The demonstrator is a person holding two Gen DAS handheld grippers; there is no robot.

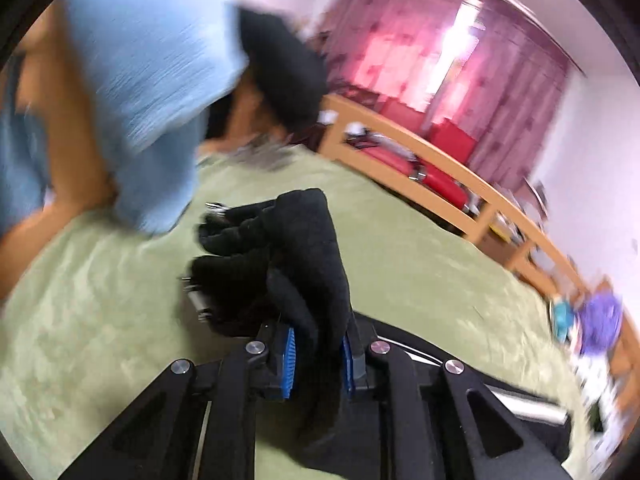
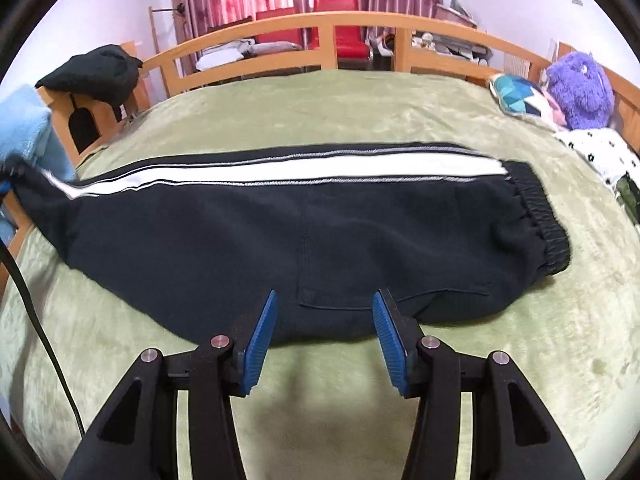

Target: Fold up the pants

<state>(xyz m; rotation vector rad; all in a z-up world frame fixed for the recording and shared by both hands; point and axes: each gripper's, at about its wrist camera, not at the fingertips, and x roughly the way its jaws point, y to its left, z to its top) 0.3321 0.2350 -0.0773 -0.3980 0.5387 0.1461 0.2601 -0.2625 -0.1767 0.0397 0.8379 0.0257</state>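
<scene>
Black pants (image 2: 280,232) with a white side stripe lie lengthwise across the green bedspread (image 2: 320,112), elastic waistband at the right, leg ends at the far left. My right gripper (image 2: 324,320) is open and empty, hovering over the near edge of the pants by a pocket seam. My left gripper (image 1: 318,354) is shut on a bunched black fold of the pants (image 1: 308,248) and holds it above the bedspread (image 1: 100,320). In the right wrist view the lifted leg end reaches the far left frame edge.
A wooden bed rail (image 2: 320,28) runs along the far side, with red chairs and pink curtains behind. A black garment (image 2: 96,72) hangs on the left corner. A purple plush toy (image 2: 580,92) and pillows sit at the right. The person's light blue sleeve (image 1: 140,80) is close by.
</scene>
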